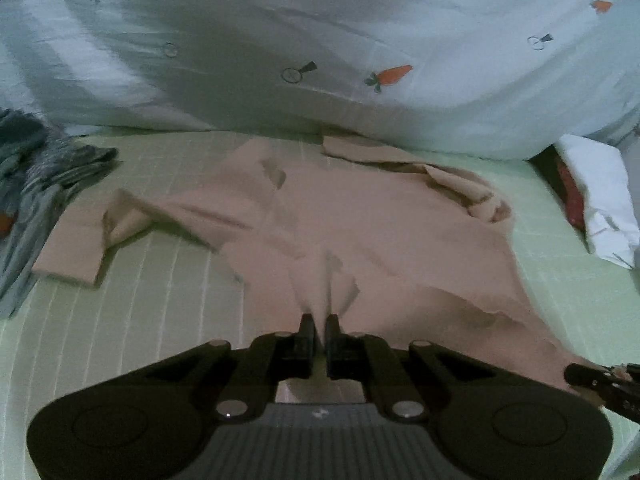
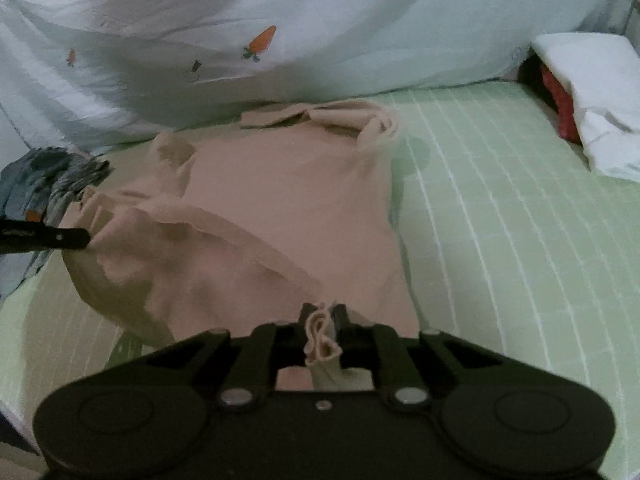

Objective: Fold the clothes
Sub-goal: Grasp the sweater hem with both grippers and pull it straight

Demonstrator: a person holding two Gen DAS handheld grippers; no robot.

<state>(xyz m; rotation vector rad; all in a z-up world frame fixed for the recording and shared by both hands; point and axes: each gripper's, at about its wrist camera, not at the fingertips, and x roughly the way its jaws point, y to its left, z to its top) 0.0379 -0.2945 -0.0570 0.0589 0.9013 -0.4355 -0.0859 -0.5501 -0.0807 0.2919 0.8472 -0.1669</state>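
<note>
So far: little of the folding looks done; this reads as an early step.
Shirt: the beige shirt [image 1: 360,220] lies spread on the green bed sheet [image 1: 160,280], rumpled, one sleeve flopped out to its left, collar end toward the white carrot-print quilt [image 1: 360,20].
Left gripper: the left gripper [image 1: 319,326] has its jaws nearly together, pinching a raised ridge of the shirt's near edge.
Right gripper: the right gripper [image 2: 323,314] is clamped on a bunched bit of hem, which curls out between the jaws.
Done: both near corners gripped, edge lifted off the sheet.
Left to do: sleeves tucked in, body folded over, creases smoothed.
Waiting: a grey striped garment [image 1: 36,176] sits crumpled near the sleeve, unfolded.
</note>
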